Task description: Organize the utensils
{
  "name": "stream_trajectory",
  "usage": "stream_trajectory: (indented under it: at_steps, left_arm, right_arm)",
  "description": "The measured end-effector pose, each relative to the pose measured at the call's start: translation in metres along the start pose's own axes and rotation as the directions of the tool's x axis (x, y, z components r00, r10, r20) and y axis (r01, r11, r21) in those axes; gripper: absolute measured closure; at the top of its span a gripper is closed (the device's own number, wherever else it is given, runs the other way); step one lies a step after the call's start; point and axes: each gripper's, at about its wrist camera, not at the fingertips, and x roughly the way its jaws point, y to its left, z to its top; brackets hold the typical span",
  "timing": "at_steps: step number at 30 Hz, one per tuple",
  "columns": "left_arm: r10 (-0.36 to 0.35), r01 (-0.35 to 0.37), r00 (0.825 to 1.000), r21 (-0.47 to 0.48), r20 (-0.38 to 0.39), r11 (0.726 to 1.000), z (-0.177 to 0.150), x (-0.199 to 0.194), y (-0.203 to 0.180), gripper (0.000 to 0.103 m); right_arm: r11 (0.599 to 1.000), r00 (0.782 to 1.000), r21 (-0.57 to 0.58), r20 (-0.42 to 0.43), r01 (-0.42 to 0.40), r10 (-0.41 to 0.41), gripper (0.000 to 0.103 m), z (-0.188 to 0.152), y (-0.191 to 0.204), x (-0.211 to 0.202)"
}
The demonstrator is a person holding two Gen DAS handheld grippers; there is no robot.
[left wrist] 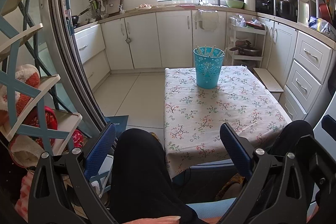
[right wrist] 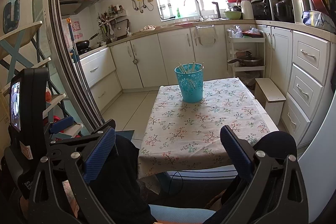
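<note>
Small kitchen, white cabinets all round, bright window at 12 o'clock, and a low surface (left wrist: 220, 110) under a floral cloth in the middle. Over at 9 o'clock there's a blue-and-white rack (left wrist: 25, 85) with soft stuff on its shelves, next to a sliding door frame.

The left tongs (left wrist: 168, 148) are spread wide with nothing between them, hanging low over the person's dark-trousered knees (left wrist: 138, 161), well short of anything. At 12 o'clock from there, toward the far end of the surface, stands the blue cup (left wrist: 208, 67), upright, with the utensils (left wrist: 212, 50) poking out the top. They look like pale chopsticks, hard to say more. The right tongs (right wrist: 168, 150) are also spread and empty, also back at the near edge.

Nothing loose shows on the cloth, so the sorting looks done or close to it.

What could go wrong: the cup looks tall and light, so a tong nudging the rim or a stick could tip it. The cloth overhangs the near edge, and a snag would drag it.

The right view shows the other handheld unit with a small screen (right wrist: 15, 106) at 9 o'clock; the left view doesn't. The left view shows more of the rack shelves.
</note>
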Motion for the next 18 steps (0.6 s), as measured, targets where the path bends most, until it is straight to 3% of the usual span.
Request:
stream_trajectory:
  at_steps: [14, 18]
  left_arm:
    - [0.004, -0.004, 1.000, -0.031, 0.014, 0.999, -0.006, 0.000, 0.012, 0.008]
    - [0.011, -0.011, 1.000, -0.002, 0.003, 1.000, -0.008, 0.003, 0.008, 0.008]
  right_arm:
    - [1.000, 1.000, 0.003, -0.001, -0.001, 0.001, 0.007, -0.001, 0.001, 0.000]
    - [1.000, 1.000, 0.018, 0.006, -0.001, 0.001, 0.007, -0.005, 0.001, -0.002]
